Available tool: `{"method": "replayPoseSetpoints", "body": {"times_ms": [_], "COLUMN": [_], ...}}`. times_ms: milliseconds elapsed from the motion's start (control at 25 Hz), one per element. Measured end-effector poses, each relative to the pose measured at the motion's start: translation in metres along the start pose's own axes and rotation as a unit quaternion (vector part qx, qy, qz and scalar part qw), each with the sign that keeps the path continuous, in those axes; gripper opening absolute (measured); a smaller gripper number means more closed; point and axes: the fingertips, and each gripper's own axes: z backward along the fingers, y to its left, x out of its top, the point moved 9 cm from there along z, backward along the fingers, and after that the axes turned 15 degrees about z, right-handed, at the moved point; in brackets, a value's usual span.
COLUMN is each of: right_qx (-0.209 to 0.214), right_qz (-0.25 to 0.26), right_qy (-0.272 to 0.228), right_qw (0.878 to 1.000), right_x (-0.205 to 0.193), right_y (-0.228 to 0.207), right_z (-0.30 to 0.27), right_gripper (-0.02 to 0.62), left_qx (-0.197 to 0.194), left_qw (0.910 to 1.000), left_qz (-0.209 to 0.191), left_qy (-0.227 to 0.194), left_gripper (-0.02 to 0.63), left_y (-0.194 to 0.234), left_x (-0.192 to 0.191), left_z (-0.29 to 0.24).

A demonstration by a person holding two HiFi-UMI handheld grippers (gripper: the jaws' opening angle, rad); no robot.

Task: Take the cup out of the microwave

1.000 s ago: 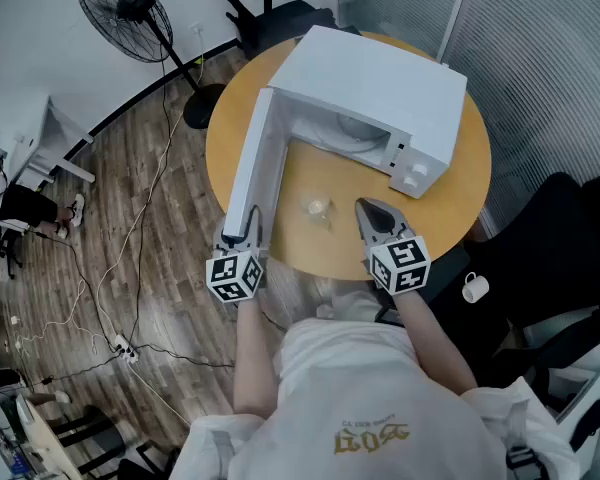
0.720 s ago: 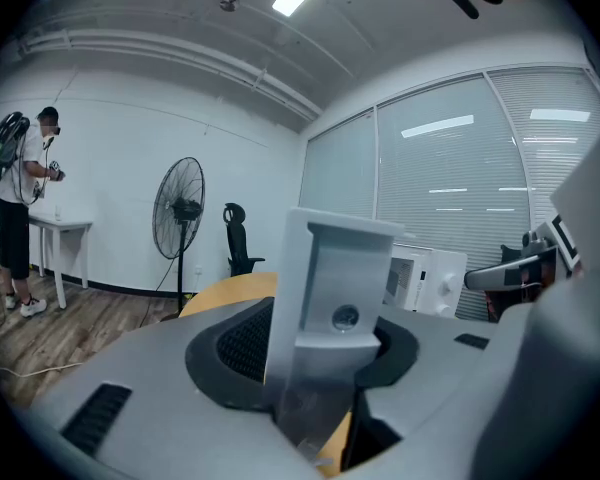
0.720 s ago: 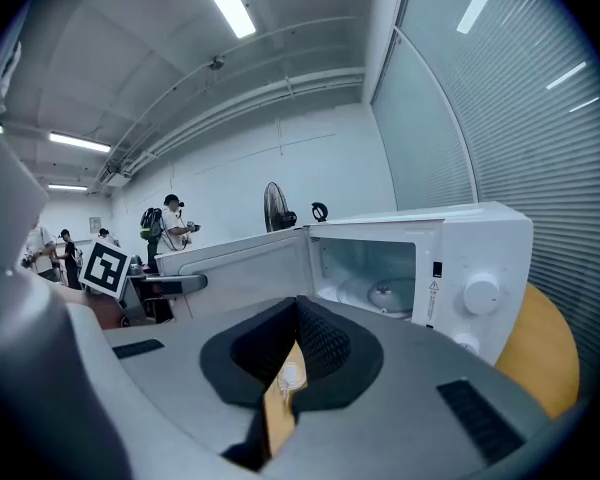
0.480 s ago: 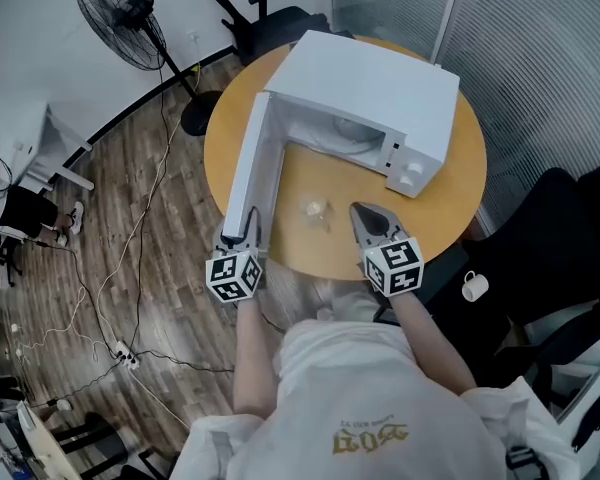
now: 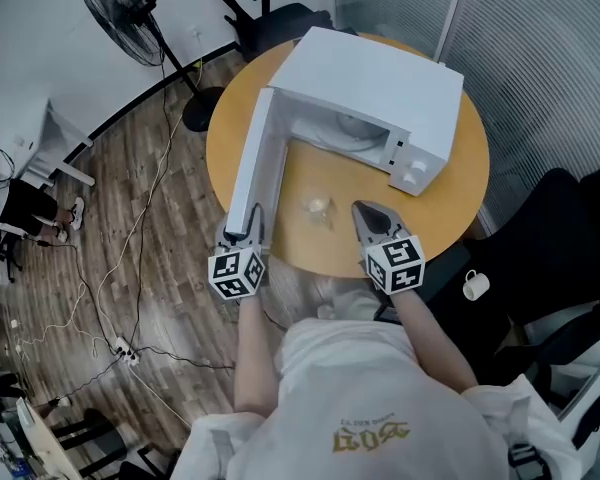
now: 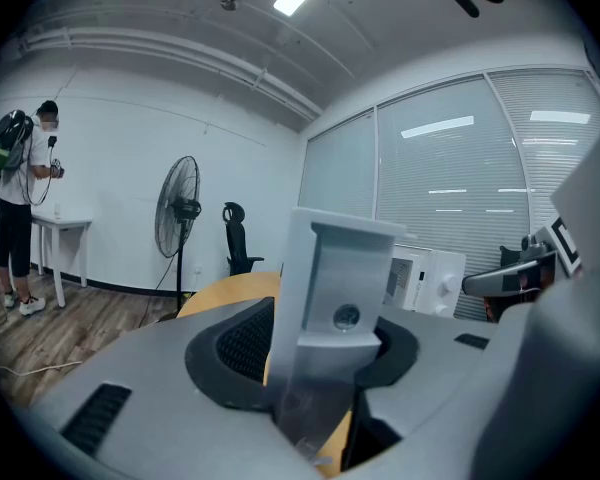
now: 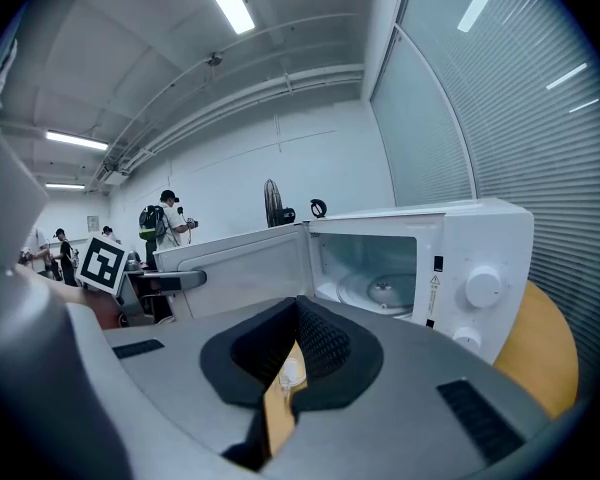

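- One round table (image 5: 450, 223) carries one white microwave (image 5: 380, 83), whose door (image 5: 255, 163) is swung wide open towards the person.
- One small clear cup (image 5: 320, 208) stands on the table in front of the open cavity, outside the microwave, between the two grippers.
- The left gripper (image 5: 242, 230) is at the free end of the door. In the left gripper view its jaws are clamped on the door's edge, which rises up between them.
- The right gripper (image 5: 364, 211) sits just to the right of the cup and is not touching it. Its jaws are pressed together with nothing in them. In the right gripper view the cup shows only through the slit beyond the closed jaws.
- In the right gripper view, one glass turntable (image 7: 380, 290) lies in the cavity, and two knobs (image 7: 481, 287) sit one above the other on the front panel.
- One standing fan (image 5: 120, 3) and one office chair (image 5: 280, 13) stand on the wood floor beyond the table.
- One white mug (image 5: 474, 286) lies off the table at the person's right, beside a dark chair (image 5: 570, 218).
- One bystander (image 5: 10, 203) shows at the left edge of the head view. The right gripper view shows two people far back in the room.
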Motion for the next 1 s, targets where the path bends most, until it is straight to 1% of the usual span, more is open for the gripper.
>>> {"method": "replayPoseSetpoints", "body": {"times_ms": [640, 1000], "right_qx": [0.006, 0.002], "right_qz": [-0.001, -0.004], "right_qy": [0.008, 0.012], "right_qw": [1.0, 1.0], "right_x": [-0.0049, -0.0089], "right_y": [-0.0001, -0.0017], "right_z": [-0.0006, -0.0004], "right_gripper": [0.011, 0.011], "left_qx": [-0.001, -0.002], "left_qw": [1.0, 1.0], "left_qz": [0.003, 0.004], "left_qy": [-0.001, -0.003], "left_gripper": [0.189, 0.189], "left_y": [-0.0018, -0.0026], "left_x": [0.0003, -0.0008], "left_z": [0.0013, 0.0006]}}
